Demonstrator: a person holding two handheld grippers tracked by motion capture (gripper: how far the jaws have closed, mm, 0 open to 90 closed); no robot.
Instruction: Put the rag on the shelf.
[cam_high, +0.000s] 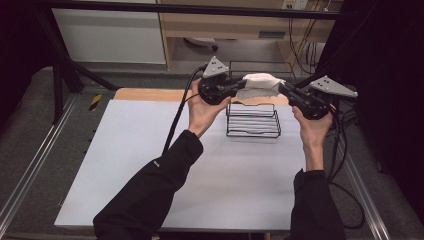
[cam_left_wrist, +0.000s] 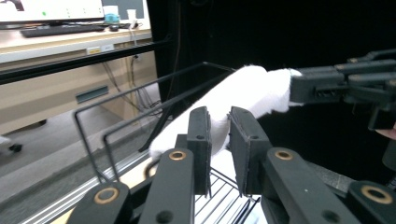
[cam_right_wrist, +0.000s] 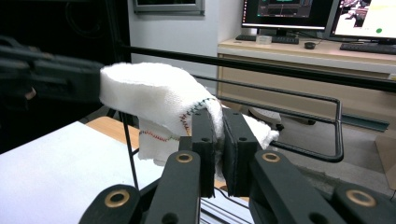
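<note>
High view, cloth (cam_high: 258, 85) stretched above basket (cam_high: 253, 120)

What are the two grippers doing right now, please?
Left gripper: shut on one end of the white cloth.
Right gripper: shut on its other end.
</note>
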